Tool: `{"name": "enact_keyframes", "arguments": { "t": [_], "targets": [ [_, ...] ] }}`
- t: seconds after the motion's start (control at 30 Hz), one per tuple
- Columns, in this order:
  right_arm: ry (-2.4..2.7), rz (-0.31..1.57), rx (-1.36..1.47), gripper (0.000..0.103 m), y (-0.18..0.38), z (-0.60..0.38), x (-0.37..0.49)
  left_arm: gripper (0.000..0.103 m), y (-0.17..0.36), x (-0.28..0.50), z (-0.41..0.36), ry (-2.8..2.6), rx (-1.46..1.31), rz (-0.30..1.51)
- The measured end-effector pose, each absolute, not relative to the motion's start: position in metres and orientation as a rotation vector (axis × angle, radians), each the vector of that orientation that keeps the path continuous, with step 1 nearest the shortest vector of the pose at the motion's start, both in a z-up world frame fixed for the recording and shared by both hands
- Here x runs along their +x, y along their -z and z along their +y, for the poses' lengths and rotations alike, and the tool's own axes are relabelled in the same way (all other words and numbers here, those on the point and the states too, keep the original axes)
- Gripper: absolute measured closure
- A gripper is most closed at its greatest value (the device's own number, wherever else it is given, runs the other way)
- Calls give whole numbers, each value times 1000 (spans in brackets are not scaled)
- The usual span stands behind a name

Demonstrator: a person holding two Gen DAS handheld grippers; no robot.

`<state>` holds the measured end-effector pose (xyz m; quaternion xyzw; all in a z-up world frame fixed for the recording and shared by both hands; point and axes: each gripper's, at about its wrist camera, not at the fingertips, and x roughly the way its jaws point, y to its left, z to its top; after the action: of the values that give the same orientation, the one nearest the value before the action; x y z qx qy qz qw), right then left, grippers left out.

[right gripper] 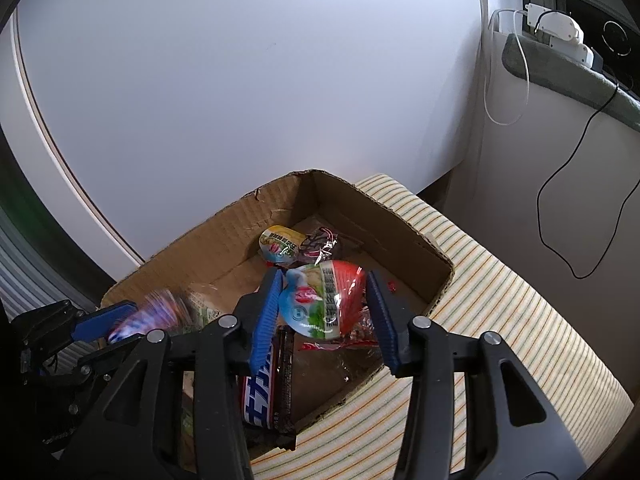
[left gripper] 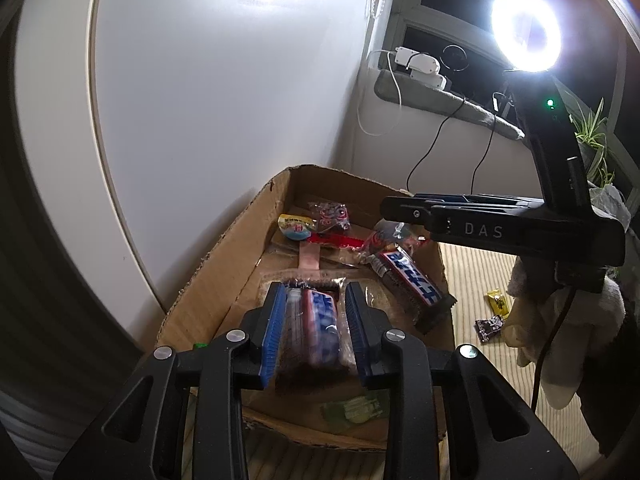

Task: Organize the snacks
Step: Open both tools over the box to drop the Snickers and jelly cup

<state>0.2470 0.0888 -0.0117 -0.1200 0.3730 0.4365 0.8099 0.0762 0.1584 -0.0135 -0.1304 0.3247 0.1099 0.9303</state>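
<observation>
While both views look down into the cardboard box [left gripper: 224, 256], each shows things the other lacks. The left wrist view alone shows the ring light [left gripper: 524, 32], the gloved hand [left gripper: 568, 320] on the right gripper [left gripper: 390, 210], and two loose candies on the striped cloth [left gripper: 472, 276] right of the box: one yellow candy [left gripper: 496, 302] and one dark candy [left gripper: 488, 328]. The right wrist view alone shows what the right gripper carries.

Left gripper [left gripper: 312, 292]: a held chocolate bar [left gripper: 312, 332] fills the gap between the blue pads, low over the box's near end. The bar is blurred while the pads are sharp, so I cannot tell whether they press on it. Right gripper: jaws apart around a red-lidded jelly cup [right gripper: 320, 300]. It is against the left pad with a sliver of gap at the right pad, over the middle of the box.

Counts:
- Chocolate bars: 2, the held one and a second bar [left gripper: 408, 280] lying along the box's right wall.
- Jelly cups: 2, the red-lidded one and a far cup [left gripper: 296, 228] on the box floor.
- Green packet [left gripper: 356, 408]: 1, at the near wall.
- Red wrapper [left gripper: 336, 242]: 1, mid-floor.
- Clear-wrapped dark sweet [left gripper: 332, 214]: 1, just beside the far cup.

The box's left wall is near the white panel [left gripper: 200, 100]. Its torn right wall borders open cloth. Bare floor shows in the far right corner.
</observation>
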Motion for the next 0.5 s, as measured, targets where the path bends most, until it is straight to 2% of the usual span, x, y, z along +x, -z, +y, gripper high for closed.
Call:
{"name": "enact_keyframes", "arguments": {
  "t": [0.03,0.1,0.13,0.2,0.23,0.3,0.37,0.43,0.5],
  "targets": [
    [-930,794,-257,55,11,89,247,73,13,76,158,-226,-266,663],
    [-925,786,-250,41,10,87,248,74,12,76,158,-229,-264,661],
    [-923,783,-246,39,9,87,248,73,13,76,158,-231,-263,661],
    [-925,782,-243,37,8,86,249,68,14,76,157,-235,-260,664],
    [-925,782,-243,35,8,86,249,63,14,75,157,-238,-258,664],
    [-918,775,-246,23,7,85,248,56,14,73,156,-245,-256,662],
    [-916,767,-244,18,6,84,247,48,13,72,155,-249,-255,661],
    [-918,761,-244,16,4,82,245,43,12,72,154,-253,-250,658],
    [-913,755,-246,11,2,81,244,42,11,71,152,-254,-246,657]
  ]
}}
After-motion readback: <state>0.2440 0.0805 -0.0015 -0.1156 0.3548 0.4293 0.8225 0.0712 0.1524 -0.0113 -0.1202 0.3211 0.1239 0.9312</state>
